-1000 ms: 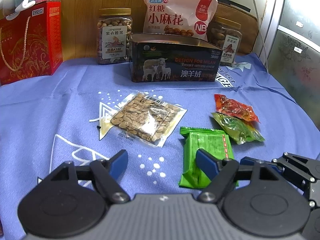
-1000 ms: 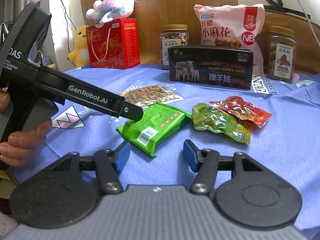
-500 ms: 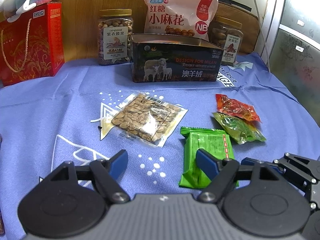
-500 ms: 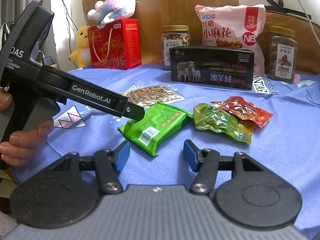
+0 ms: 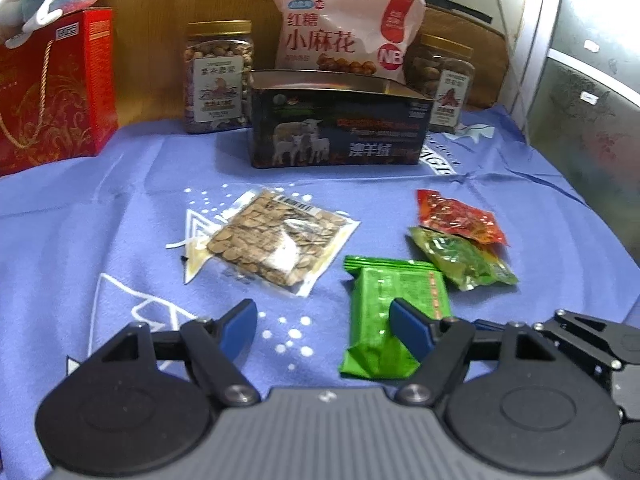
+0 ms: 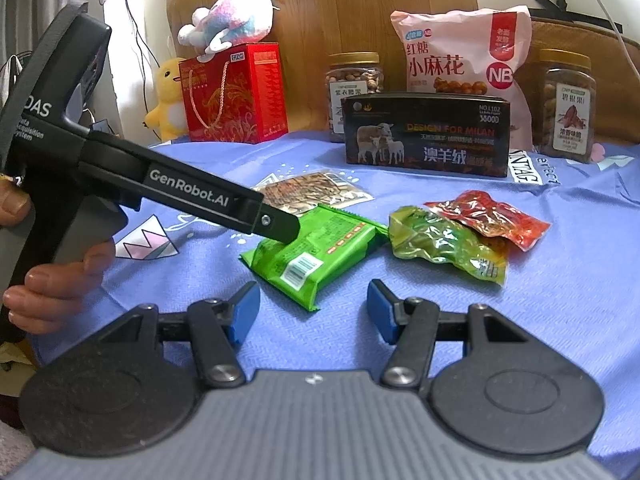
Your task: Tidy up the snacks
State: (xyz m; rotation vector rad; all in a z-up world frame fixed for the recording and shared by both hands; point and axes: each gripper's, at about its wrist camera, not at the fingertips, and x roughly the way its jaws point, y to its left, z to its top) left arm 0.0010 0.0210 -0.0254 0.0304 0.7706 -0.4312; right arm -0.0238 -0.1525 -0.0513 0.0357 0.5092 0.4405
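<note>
Four snack packets lie on the blue cloth: a clear seed packet (image 5: 276,244), a green wrapped bar (image 5: 380,292), a red packet (image 5: 456,216) and a yellow-green packet (image 5: 460,258) under its edge. Behind them stands an open dark tin with sheep (image 5: 340,136). My left gripper (image 5: 322,316) hovers low over the cloth, its jaws closing with only bare cloth between them; its right pad overlaps the green bar (image 6: 316,240). From the side its tip (image 6: 280,226) sits just above that bar's left end. My right gripper (image 6: 312,296) stands open and holds nothing, just short of the bar.
At the back stand two nut jars (image 5: 218,76) (image 5: 444,76), a pink snack bag (image 5: 344,40) and a red gift bag (image 5: 52,92) with a plush toy (image 6: 228,20) on it. A hand (image 6: 56,288) holds the left gripper's handle. A cabinet (image 5: 592,120) borders the right.
The left gripper's jaws have drawn slightly closer together. Both hands and all the packets stay where they were.
</note>
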